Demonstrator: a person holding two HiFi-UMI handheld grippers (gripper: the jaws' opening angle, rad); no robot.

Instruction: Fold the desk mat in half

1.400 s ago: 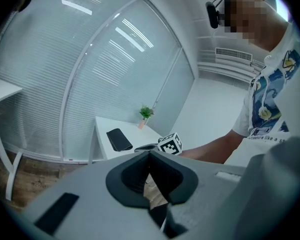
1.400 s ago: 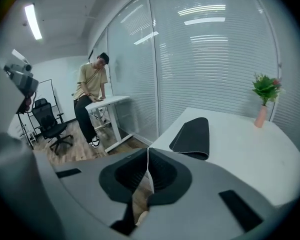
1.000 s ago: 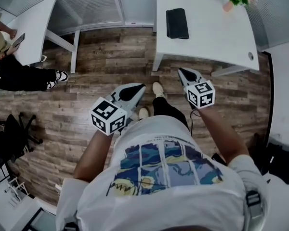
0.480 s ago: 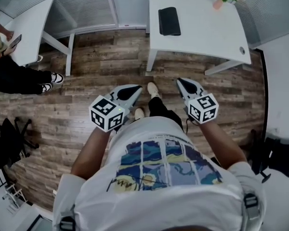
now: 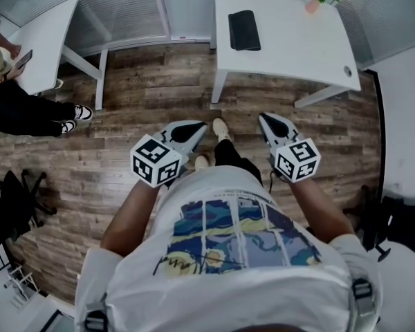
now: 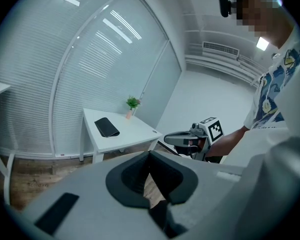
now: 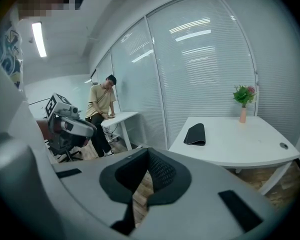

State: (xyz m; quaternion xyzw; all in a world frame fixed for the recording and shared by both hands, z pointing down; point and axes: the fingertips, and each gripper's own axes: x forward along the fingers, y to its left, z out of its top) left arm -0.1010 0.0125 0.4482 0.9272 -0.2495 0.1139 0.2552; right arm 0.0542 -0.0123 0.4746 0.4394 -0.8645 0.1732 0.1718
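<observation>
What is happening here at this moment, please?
A person stands on the wooden floor, away from the white table, with one tool in each hand. The left tool and the right tool are both shut and empty, held near the waist. The dark desk mat lies on the table, touched by nothing, and looks already folded. A second person stands by another table at the left.

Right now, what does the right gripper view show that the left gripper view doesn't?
Only the right gripper view: a person in a yellow shirt and the left hand-held gripper from the side. Only the left gripper view: the right hand-held gripper from the side and an air vent. Both: the white desk with the black desk mat and potted plant.
</observation>
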